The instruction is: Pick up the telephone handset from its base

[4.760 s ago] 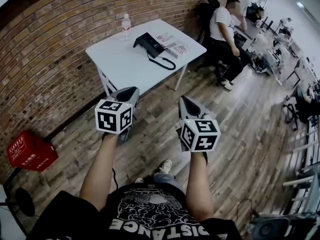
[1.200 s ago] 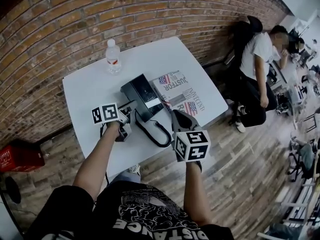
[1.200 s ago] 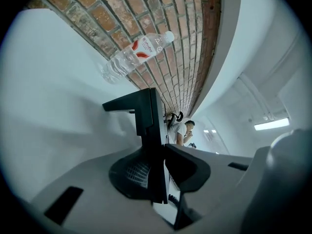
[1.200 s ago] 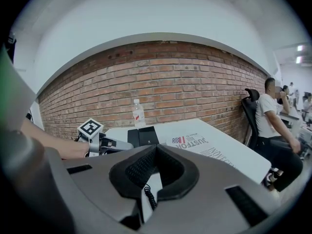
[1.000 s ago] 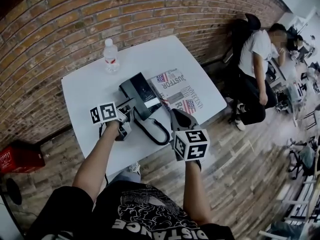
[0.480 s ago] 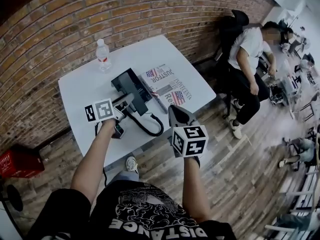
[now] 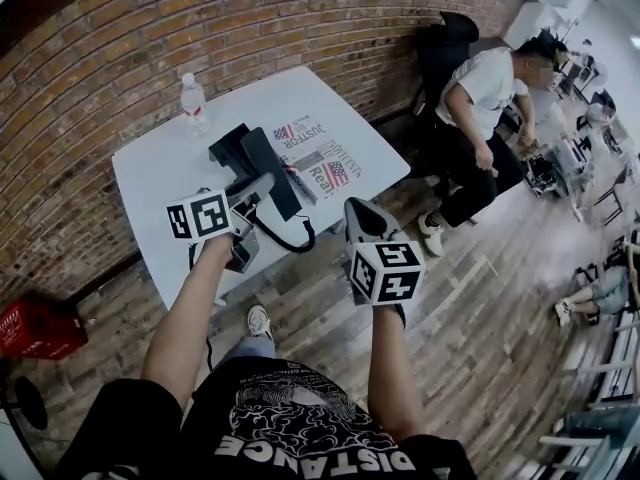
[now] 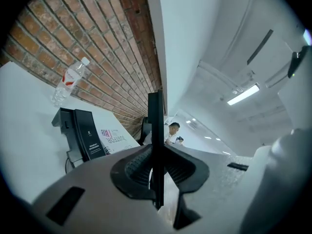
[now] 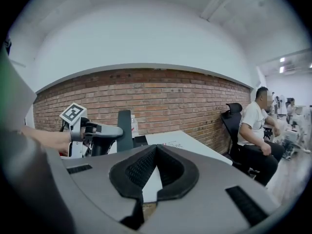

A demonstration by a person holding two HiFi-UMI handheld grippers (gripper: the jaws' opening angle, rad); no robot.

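Note:
The black telephone handset (image 7: 262, 168) stands lifted off its black base (image 7: 226, 149), with my left gripper (image 7: 262, 184) shut on it. A coiled black cord (image 7: 287, 239) hangs from it over the white table's front edge. In the left gripper view the handset (image 8: 156, 121) shows edge-on as a thin black bar between the jaws, and the base (image 8: 80, 134) lies beyond on the table. My right gripper (image 7: 352, 210) hovers off the table's front edge, jaws together and empty. From the right gripper view, the handset (image 9: 125, 123) appears upright in the left gripper (image 9: 105, 130).
A water bottle (image 7: 193, 101) stands at the back of the white table (image 7: 340, 113). A printed paper with flags (image 7: 315, 158) lies right of the base. A person (image 7: 475, 108) sits right of the table. A red crate (image 7: 35, 326) sits on the floor at left.
My left gripper has risen and drawn back with the handset, which has come off its base. The right gripper has pulled back from the table's edge.

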